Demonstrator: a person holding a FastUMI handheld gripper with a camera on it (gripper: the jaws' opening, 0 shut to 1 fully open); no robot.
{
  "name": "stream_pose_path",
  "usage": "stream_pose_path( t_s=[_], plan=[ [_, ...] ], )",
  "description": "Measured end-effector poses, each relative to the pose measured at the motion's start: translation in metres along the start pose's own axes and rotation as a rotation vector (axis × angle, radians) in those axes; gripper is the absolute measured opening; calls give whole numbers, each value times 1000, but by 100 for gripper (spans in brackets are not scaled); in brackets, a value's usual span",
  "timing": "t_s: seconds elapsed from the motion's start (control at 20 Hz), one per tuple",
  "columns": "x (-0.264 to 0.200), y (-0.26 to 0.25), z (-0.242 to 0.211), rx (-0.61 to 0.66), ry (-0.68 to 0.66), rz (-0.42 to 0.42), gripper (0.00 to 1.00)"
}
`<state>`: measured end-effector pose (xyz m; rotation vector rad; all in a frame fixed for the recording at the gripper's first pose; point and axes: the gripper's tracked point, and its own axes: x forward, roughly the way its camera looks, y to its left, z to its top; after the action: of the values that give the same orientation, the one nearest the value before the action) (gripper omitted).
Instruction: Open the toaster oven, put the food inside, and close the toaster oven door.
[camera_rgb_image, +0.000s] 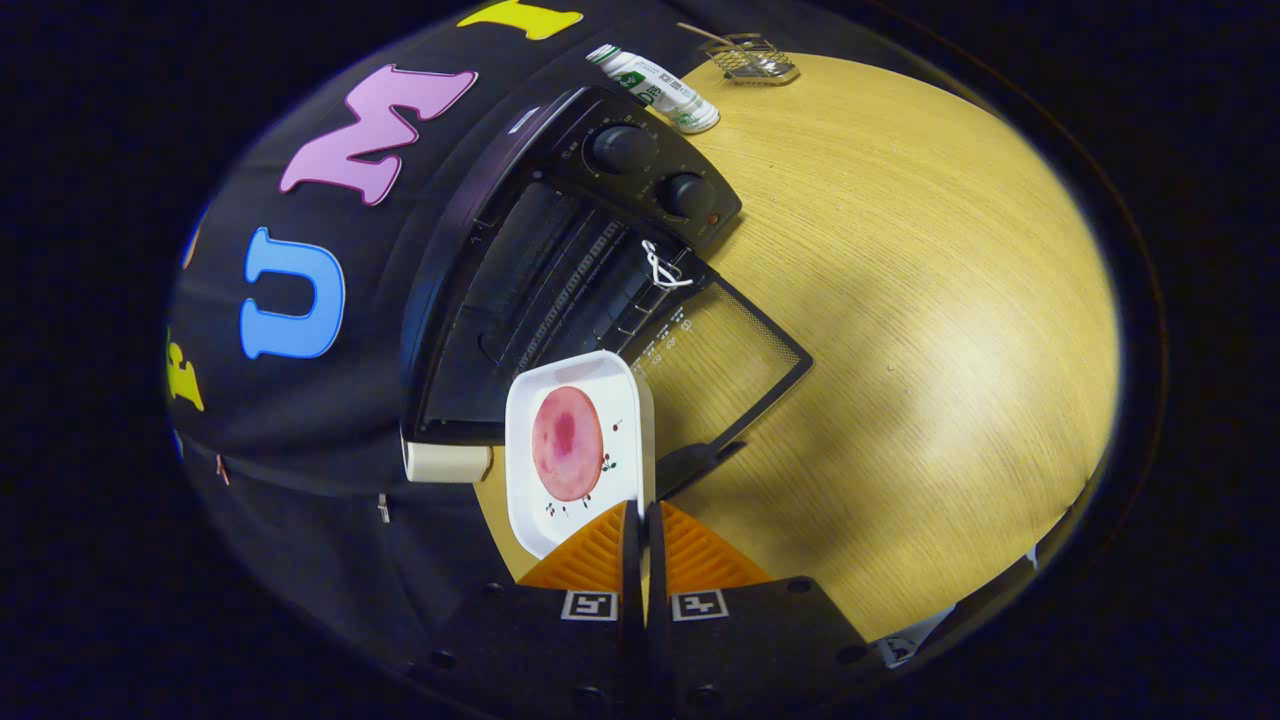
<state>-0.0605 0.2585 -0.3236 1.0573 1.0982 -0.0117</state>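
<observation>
Black toaster oven (560, 260) on the wooden worktop (900, 330) already stood with its glass door (725, 365) dropped open, while the jaws, clamped on the white square tray (575, 440) of pink food (567, 443), held it just short of the cavity, loading and closing left.

My tool (643, 520) has its fingers pinched on the near edge of the white plate (578, 450), and where they meet it that edge is covered. The plate hides the near part of the toaster oven (560, 260) opening and one corner of its lowered door (720, 370). The oven's inside is too dark to make out beyond the rack. Print on the bottle (660, 90) lying behind it is too small to tell. The wire basket (755, 58) at the counter (900, 300) far end is tiny and warped.
</observation>
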Motion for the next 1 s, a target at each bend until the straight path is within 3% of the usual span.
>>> stream_pose_path(
  t_s=[0.6,1.0],
  plan=[
    [59,29,68,301,-267,-39,5],
    [91,45,88,496,-349,-35,5]
  ],
)
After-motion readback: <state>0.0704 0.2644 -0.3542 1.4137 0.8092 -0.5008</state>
